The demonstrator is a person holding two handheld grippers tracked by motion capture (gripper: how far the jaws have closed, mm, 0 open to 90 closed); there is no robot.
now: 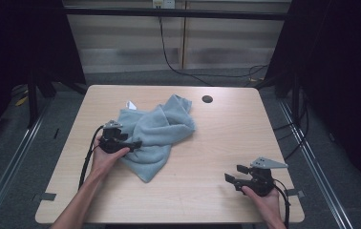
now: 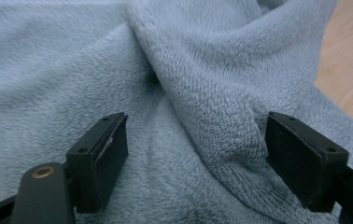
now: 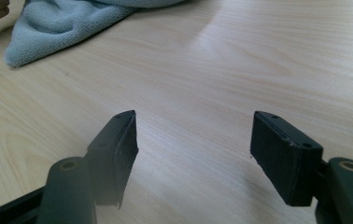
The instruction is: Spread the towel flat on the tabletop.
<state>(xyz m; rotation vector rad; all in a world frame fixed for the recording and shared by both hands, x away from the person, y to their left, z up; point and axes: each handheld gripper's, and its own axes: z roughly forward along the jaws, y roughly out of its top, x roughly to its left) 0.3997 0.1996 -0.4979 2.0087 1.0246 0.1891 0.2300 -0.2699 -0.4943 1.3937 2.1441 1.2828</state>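
Towel (image 1: 157,130) work looks barely begun to us: the grey-blue cloth lies in a crumpled, twisted heap on the left half of the worktop (image 1: 226,138), one lobe bunched toward twelve o'clock, a tapered corner trailing toward six o'clock, and a small white tag peeking out at its far-left edge. Nothing is spread flat or folded square yet, so we judge that straightening and folding are all still to do. Our left claw (image 1: 138,143) sits at the towel's nine o'clock edge, its tips over the cloth; in the left gripper view the jaws stand wide apart with a thick ridge of towel (image 2: 202,93) running between them, the right pad right against the fold but neither pad pressing, so we call it released and holding nothing. Our right claw (image 1: 232,175) rests low on bare worktop near the front-right corner, well apart from the towel, which lies toward its ten o'clock; in the right gripper view the jaws gape over plain wood (image 3: 240,70), with the towel's trailing corner (image 3: 48,28) far off at the upper left. That claw is released too.
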